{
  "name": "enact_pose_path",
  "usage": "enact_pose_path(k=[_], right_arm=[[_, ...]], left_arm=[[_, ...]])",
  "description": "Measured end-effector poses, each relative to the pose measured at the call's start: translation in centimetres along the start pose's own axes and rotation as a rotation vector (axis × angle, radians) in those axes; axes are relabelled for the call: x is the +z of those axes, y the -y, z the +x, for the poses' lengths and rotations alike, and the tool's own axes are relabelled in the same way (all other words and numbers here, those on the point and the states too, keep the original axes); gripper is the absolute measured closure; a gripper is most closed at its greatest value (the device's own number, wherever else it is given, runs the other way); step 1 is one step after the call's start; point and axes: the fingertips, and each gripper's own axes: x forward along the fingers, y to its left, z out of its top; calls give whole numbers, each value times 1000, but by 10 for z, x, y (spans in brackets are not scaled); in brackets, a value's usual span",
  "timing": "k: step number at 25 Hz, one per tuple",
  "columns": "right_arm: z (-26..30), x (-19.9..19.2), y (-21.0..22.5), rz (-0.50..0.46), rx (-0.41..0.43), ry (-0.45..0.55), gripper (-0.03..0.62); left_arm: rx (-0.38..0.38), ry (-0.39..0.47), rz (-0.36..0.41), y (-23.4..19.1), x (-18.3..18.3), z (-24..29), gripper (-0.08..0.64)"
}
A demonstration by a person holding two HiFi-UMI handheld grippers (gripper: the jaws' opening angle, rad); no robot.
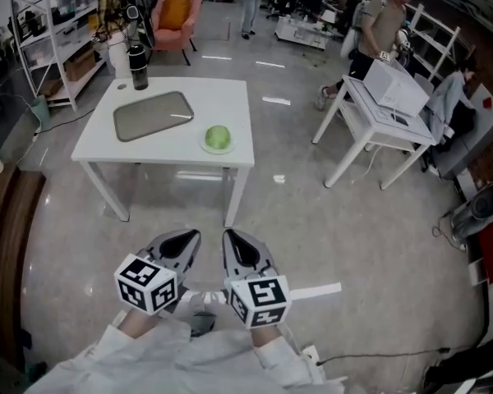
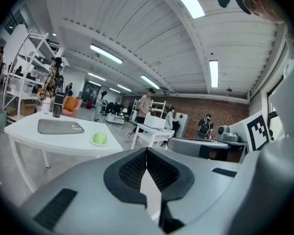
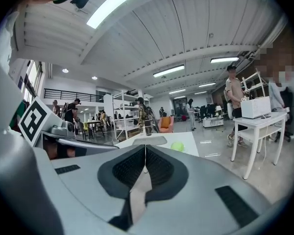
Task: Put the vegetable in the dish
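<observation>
The left gripper [image 1: 189,236] and the right gripper [image 1: 232,236] are seen shut and empty, and the green vegetable [image 1: 218,137], likely firm and light, is best held around its middle.

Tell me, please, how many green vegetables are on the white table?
1. The green vegetable sits on a small plate near the white table's right front corner, right of the grey tray. None appears hidden.

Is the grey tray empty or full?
Empty: the grey tray is bare; the green vegetable sits beside it on a small plate.
</observation>
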Motion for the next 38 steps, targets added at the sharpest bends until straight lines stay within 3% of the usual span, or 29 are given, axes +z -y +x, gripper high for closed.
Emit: enact_pose_path(k=[6, 19, 38], right_arm=[[70, 13, 31, 24, -46, -11, 580], [177, 19, 87, 50, -48, -52, 580], [318, 28, 191, 56, 89, -146, 580]], left_arm=[[-4, -16, -5, -67, 29, 43, 552], [12, -64, -60, -151, 45, 123, 552], [112, -102, -139, -247, 80, 264, 552]])
